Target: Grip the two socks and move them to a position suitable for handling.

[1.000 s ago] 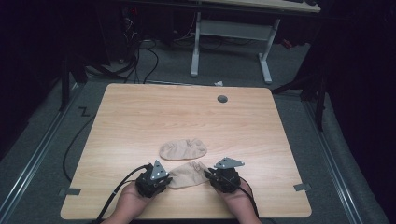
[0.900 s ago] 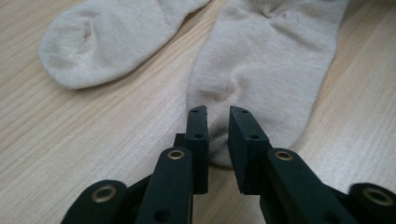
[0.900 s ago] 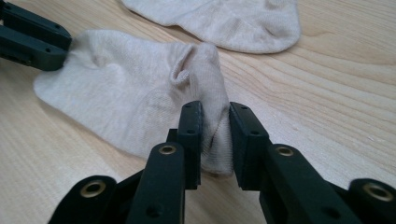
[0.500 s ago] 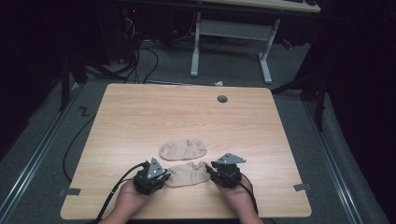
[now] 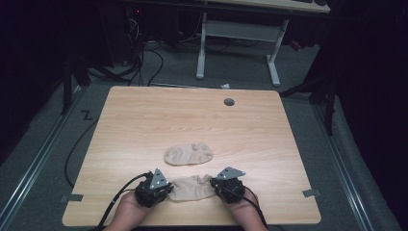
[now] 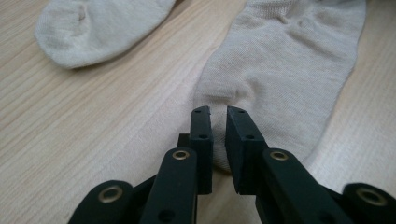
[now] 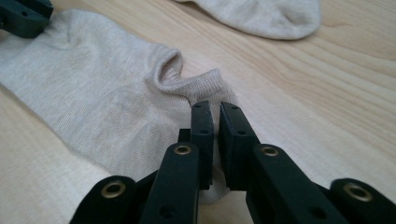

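On the wooden table (image 5: 144, 125) two beige socks lie near the person's edge. The near sock (image 5: 192, 187) stretches flat between the two grippers; the far sock (image 5: 188, 154) rests just beyond it, apart from it and untouched.

The high view gives the layout: the left gripper (image 5: 166, 189) sits at the near sock's left end and the right gripper (image 5: 214, 184) at its right end, each held in a hand coming in from the bottom edge, with a black cable trailing back from each. From up there the jaws themselves are too small to judge.

The left gripper view fills that gap. The left gripper (image 6: 218, 116) has its jaws almost together, a thin slit between them, and the rounded end of the near sock (image 6: 289, 70) runs in between the pads, bunching slightly at the tips. The jaws have just been closing, and they pinch the cloth. The far sock (image 6: 93, 28) shows at the upper left of this view.

The right gripper view shows the other end. The right gripper (image 7: 216, 109) is likewise nearly closed, its jaws having just drawn in, and they nip the ribbed cuff of the near sock (image 7: 93, 107), which curls up into a small open loop just ahead of the tips. The left gripper's dark jaw (image 7: 25, 16) peeks in at the top left corner, on the sock's far end, and the far sock (image 7: 266, 16) lies along the top edge.
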Demonstrator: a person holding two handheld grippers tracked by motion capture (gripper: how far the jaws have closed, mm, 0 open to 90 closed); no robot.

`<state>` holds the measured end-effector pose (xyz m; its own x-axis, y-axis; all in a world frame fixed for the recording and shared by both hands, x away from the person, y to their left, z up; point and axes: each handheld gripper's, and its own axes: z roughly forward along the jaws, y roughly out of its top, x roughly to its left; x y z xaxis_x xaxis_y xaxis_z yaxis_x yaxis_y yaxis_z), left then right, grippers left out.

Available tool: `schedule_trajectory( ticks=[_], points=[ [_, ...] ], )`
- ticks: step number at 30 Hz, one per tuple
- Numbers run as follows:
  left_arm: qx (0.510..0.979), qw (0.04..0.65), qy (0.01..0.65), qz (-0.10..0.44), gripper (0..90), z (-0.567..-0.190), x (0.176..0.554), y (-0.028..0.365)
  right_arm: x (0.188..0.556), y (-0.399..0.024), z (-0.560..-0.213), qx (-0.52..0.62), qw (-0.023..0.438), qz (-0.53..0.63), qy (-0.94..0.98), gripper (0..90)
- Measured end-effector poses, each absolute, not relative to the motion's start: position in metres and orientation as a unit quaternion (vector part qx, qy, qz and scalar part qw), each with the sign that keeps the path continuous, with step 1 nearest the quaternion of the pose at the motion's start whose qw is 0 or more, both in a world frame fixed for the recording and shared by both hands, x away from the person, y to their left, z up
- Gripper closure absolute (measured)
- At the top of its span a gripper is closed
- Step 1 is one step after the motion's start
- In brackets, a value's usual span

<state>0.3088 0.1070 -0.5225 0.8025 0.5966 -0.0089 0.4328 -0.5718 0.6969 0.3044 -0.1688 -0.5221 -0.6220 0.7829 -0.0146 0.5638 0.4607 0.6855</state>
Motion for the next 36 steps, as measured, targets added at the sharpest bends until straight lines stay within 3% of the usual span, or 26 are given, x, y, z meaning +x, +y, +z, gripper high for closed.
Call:
schedule_trajectory(
  ticks=[14, 18, 27, 36],
  points=[
    [0.889, 0.336, 0.282, 0.132, 80.0, -0.519, 0.311, 0.112, 0.3, -0.174, -0.511, 0.401, 0.168, 0.363, 0.824, 76.1],
    [0.879, 0.35, 0.297, 0.129, 79.6, -0.52, 0.309, 0.11, 0.302, -0.176, -0.513, 0.402, 0.173, 0.362, 0.823, 69.9],
    [0.873, 0.369, 0.287, 0.138, 71.9, -0.511, 0.312, 0.116, 0.306, -0.183, -0.512, 0.409, 0.184, 0.378, 0.81, 64.0],
    [0.842, 0.394, 0.333, 0.157, 65.0, -0.504, 0.331, 0.134, 0.321, -0.199, -0.51, 0.427, 0.191, 0.395, 0.791, 56.3]
  ],
)
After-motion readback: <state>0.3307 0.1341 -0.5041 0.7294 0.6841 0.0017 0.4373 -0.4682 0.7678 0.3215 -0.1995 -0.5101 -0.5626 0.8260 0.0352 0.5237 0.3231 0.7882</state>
